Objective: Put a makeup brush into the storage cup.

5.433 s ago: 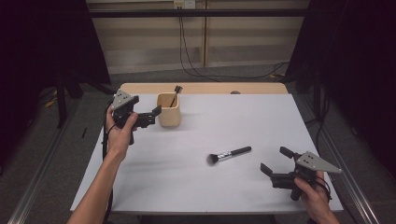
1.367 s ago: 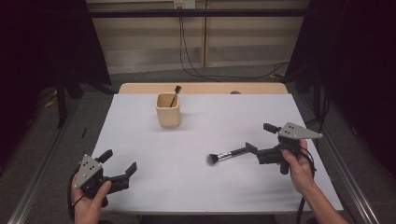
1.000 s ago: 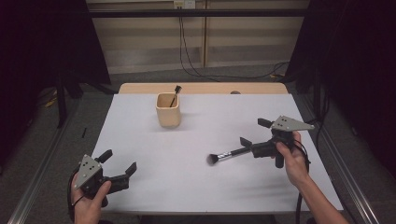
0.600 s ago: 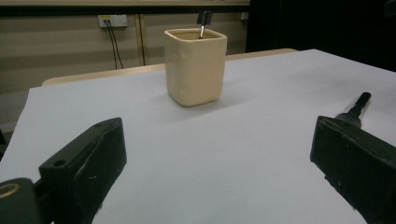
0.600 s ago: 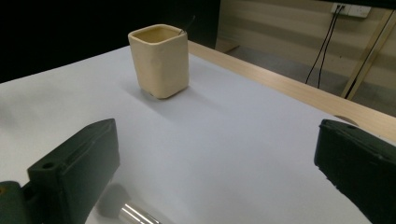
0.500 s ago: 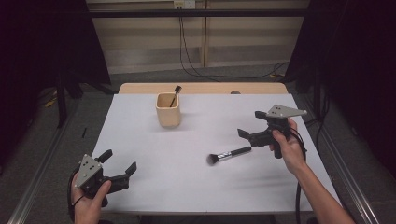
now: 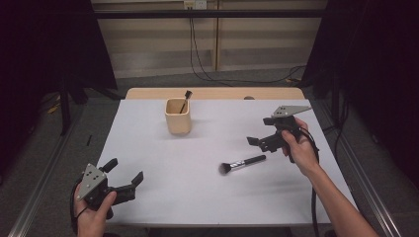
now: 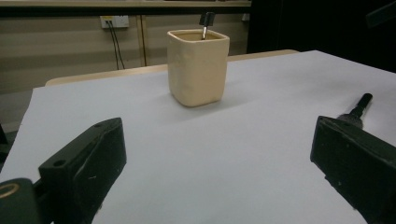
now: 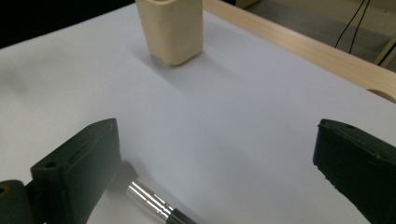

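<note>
Just below the gaping right tool (image 7: 261, 140), makeup brush (image 7: 241, 163) lying flat

On the table (image 7: 148, 148), a cup (image 7: 178, 116) stands toward the far edge, left of centre, with a small brush (image 7: 186, 98) upright in it, leaning on its right rim. A larger brush (image 7: 242, 163) lies flat nearer the front and to the right, its head pointing left. The right tool (image 7: 260, 142) hangs just behind that brush's handle end, well right of the cup. The left tool (image 7: 123, 173) sits at the table's front left corner, well apart from both brushes.
</note>
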The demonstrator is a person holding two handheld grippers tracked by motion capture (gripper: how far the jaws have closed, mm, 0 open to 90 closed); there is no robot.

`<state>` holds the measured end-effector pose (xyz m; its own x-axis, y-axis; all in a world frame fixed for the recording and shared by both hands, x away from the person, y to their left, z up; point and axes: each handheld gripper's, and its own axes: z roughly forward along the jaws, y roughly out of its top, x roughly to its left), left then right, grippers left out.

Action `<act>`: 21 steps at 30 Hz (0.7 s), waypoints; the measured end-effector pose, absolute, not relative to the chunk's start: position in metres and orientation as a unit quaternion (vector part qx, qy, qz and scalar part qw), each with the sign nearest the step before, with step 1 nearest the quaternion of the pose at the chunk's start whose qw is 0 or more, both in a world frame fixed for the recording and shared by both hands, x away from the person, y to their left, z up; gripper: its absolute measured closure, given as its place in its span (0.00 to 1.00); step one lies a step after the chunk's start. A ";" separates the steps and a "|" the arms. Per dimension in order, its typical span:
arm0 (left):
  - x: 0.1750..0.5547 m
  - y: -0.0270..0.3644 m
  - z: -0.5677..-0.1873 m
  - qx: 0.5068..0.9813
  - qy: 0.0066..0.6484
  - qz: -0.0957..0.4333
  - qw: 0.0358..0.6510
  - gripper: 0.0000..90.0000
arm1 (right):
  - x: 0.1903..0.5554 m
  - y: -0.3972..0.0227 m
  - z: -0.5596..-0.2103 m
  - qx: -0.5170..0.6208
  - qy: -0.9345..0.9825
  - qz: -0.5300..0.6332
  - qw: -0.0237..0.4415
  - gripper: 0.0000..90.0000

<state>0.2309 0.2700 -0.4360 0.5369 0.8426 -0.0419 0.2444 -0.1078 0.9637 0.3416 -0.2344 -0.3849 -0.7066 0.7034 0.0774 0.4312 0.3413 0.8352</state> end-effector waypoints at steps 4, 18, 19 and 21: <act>0.231 0.270 -0.436 0.691 0.395 0.277 0.539 0.04 | 0.346 -0.234 -0.386 0.350 0.819 0.433 0.137 0.01; 0.232 0.270 -0.436 0.690 0.399 0.277 0.536 0.04 | 0.360 -0.237 -0.390 0.327 0.873 0.353 0.083 0.02; 0.232 0.270 -0.436 0.690 0.399 0.278 0.536 0.04 | 0.361 -0.237 -0.390 0.325 0.876 0.347 0.083 0.02; 0.231 0.270 -0.436 0.690 0.398 0.278 0.536 0.04 | 0.362 -0.236 -0.392 0.324 0.881 0.336 0.076 0.02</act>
